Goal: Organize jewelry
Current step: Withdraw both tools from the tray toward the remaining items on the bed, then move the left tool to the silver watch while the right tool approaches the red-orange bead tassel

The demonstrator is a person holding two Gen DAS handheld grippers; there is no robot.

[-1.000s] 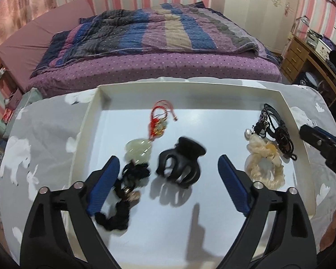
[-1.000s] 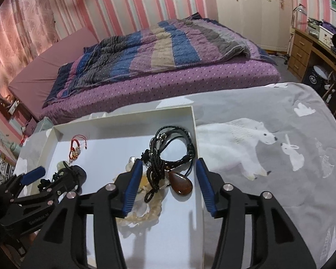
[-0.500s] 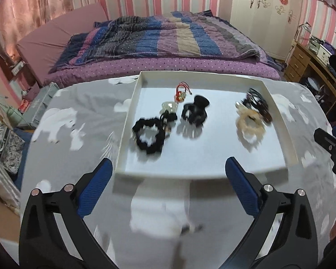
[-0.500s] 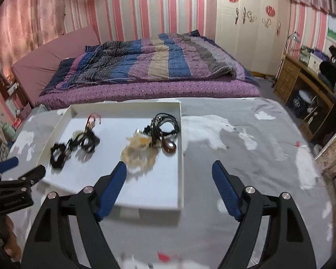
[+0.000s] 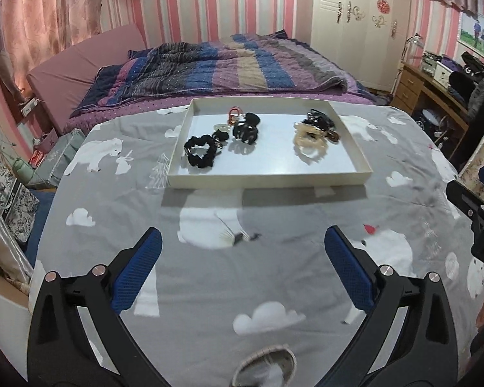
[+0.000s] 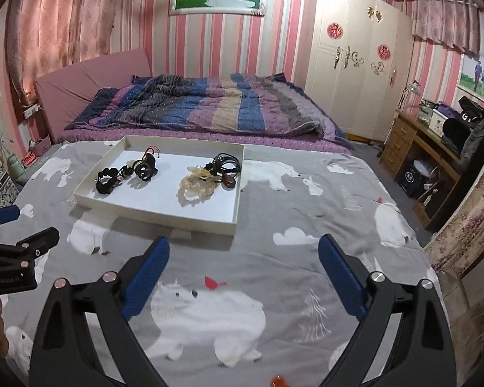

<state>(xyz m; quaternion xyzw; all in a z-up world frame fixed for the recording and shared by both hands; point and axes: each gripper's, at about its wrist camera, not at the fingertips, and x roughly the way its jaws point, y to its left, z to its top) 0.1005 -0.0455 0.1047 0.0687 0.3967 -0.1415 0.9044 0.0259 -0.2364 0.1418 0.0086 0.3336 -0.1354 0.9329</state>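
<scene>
Both the left gripper [image 5: 242,251] and right gripper [image 6: 243,258] hover above the grey bear-print bench [image 5: 274,277], jaws spread wide and holding nothing. At twelve o'clock sits the white tray [image 5: 267,179], holding a black scrunchie [image 5: 200,154], black claw clip [image 5: 247,129], cream scrunchie [image 5: 309,140] and corded necklace [image 6: 224,169].

Left claw [image 5: 242,258] spread wide and empty, right claw [image 6: 243,267] likewise, both held level, side by side
</scene>
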